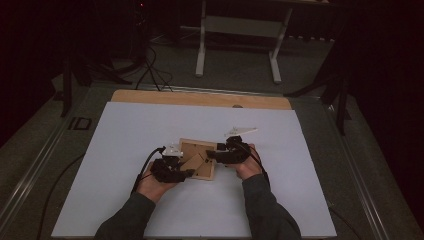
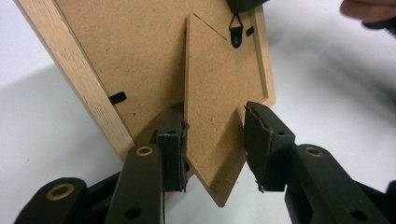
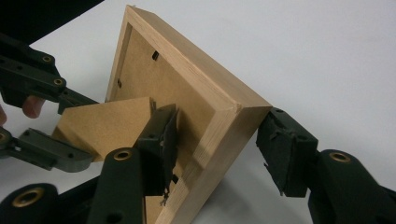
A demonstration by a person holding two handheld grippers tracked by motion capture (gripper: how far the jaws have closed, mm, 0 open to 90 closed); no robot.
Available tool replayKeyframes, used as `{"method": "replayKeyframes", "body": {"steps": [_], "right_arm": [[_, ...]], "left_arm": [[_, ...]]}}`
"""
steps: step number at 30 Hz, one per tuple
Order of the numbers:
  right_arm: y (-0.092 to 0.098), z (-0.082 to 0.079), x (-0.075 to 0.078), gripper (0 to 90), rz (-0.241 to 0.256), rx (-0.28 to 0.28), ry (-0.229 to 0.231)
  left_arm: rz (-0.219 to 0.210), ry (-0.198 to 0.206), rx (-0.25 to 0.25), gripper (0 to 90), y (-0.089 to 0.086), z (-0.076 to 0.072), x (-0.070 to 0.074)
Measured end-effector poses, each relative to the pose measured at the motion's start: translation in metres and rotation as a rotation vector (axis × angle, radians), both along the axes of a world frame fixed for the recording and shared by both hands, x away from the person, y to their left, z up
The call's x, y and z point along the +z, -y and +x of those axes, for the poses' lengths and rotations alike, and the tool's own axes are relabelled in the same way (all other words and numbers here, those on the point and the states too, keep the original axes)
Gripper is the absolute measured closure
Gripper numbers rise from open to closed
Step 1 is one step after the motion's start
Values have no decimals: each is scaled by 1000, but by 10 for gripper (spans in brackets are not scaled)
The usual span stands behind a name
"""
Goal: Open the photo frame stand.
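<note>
A wooden picture frame (image 1: 192, 149) lies back-side up in the middle of the white sheet (image 1: 150, 210). Its fibreboard easel stand (image 1: 194, 161) is swung out from the back. In the left gripper view the stand (image 2: 210, 116) runs between the jaws of my left gripper (image 2: 215, 137). One pad touches it and the other is a small gap away, so the gripper is open. My right gripper (image 3: 224, 149) is open astride a corner of the frame (image 3: 210, 88), one pad on the backboard and the other clear of the outer edge. My left gripper (image 3: 86, 130) brackets the stand (image 3: 107, 126).
The sheet covers a wooden tabletop (image 1: 200, 98) with bare white room on all sides of the frame. Beyond the table are a white leg stand (image 1: 237, 30), floor cables (image 1: 150, 70) and dark supports. A metal hanger (image 2: 236, 32) sits on the frame's back.
</note>
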State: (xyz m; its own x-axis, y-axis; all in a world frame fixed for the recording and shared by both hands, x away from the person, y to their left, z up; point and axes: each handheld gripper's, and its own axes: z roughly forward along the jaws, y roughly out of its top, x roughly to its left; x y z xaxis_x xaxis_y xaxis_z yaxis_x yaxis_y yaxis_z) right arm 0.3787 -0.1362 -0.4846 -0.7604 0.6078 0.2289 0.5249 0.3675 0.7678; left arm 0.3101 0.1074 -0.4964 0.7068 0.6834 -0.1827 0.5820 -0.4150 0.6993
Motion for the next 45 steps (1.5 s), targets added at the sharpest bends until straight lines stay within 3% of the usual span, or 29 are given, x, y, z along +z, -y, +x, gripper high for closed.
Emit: {"method": "replayKeyframes", "body": {"steps": [8,15,23,31,41,45], "right_arm": [[3,-2,6,521,8,-30,39],[4,-3,13,565,14,-55,79],[-2,-8,22,572,-52,-73,164],[-7,-10,22,569,-57,-79,184],[-10,-18,22,562,-75,-56,190],[-12,-21,22,558,-73,-37,189]], "left_arm": [[17,26,0,615,2,4,-2],[73,62,15,622,9,9,-1],[113,82,43,636,13,17,-4],[129,81,78,644,14,25,-9],[147,76,66,636,11,24,-13],[130,77,70,611,8,22,-13]]}}
